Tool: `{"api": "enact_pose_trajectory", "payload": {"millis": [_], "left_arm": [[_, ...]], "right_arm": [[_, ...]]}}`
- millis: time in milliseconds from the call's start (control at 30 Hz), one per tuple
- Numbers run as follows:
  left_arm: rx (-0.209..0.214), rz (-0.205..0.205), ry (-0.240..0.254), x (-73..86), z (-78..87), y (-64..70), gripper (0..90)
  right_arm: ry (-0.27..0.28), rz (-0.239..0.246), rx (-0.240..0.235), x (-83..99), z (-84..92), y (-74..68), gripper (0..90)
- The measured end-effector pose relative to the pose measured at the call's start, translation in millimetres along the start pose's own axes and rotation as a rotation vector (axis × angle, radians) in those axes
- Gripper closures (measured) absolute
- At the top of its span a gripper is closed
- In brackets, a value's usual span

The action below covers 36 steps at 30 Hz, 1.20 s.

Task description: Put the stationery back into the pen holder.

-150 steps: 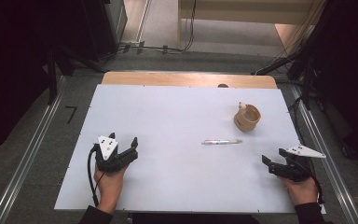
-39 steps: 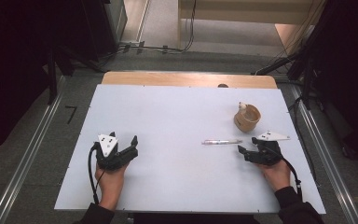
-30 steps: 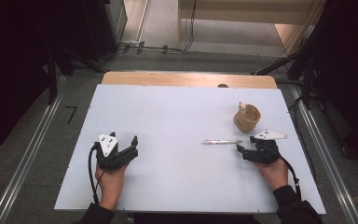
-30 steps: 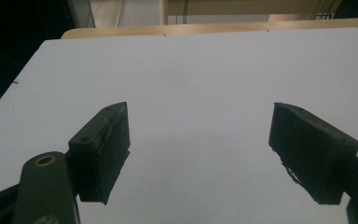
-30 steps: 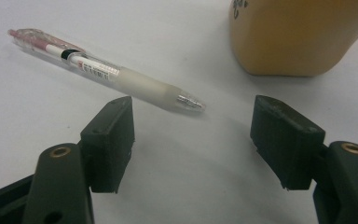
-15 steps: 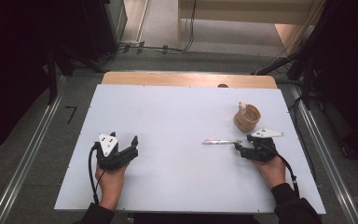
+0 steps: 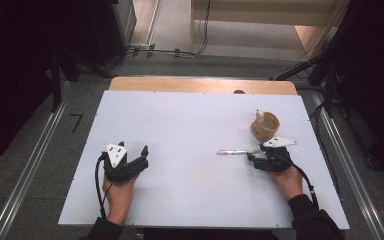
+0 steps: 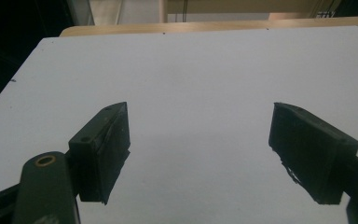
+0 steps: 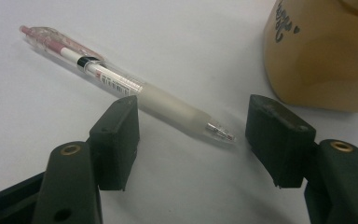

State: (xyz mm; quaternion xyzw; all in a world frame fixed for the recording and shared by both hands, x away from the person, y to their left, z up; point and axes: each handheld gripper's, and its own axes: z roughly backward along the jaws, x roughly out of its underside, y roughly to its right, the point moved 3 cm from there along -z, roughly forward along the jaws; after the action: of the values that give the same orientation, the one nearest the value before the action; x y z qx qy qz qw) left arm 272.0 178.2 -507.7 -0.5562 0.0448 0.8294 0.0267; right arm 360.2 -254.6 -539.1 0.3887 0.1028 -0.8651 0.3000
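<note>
- Pen (image 9: pixel 135 88) lies flat on the white surface (image 7: pixel 190 120), at its right half, just in front of a tan cup (image 7: pixel 265 125); in the high view it shows as a thin pale stick (image 7: pixel 237 152).
- Its barrel is clear, with a pink end, a printed label and a frosted grip ending in a clear tip.
- Right gripper (image 9: pixel 191 128) sits low over the pen's tip end, its fingers (image 9: pixel 116 140) spread wide and holding nothing.
- In the right gripper view, the frosted grip passes just beside the left finger, and the tip lies in the gap between the two; I cannot tell whether finger and pen touch.
- The tan cup (image 9: pixel 321 51), with dark lettering on its side, stands close beyond the right finger.
- Left gripper (image 7: pixel 130 162) rests on the left half of the surface, well apart from pen and cup.
- Its fingers (image 8: pixel 102 149) stand wide apart over bare white surface, holding nothing.
- A hand (image 7: pixel 287 180) in a dark sleeve holds the right gripper.
</note>
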Motion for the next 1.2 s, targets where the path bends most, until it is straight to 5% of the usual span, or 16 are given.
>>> {"api": "enact_pose_trajectory", "payload": {"millis": [533, 900, 1200], "left_arm": [[0.003, -0.002, -0.003, 0.3, -0.6, 0.3, 21.0], [-0.001, 0.0, -0.001, 0.0, 0.3, -0.5, 21.0], [-0.001, 0.002, 0.004, -0.3, 0.7, -0.9, 21.0]], "right_arm": [[0.004, 0.038, -0.042, -0.1, -0.2, -2.2, 49.4], [0.008, -0.026, -0.054, 0.1, 0.7, 1.7, 60.7], [0.003, -0.028, -0.04, 0.3, 1.8, 2.5, 74.0]]}}
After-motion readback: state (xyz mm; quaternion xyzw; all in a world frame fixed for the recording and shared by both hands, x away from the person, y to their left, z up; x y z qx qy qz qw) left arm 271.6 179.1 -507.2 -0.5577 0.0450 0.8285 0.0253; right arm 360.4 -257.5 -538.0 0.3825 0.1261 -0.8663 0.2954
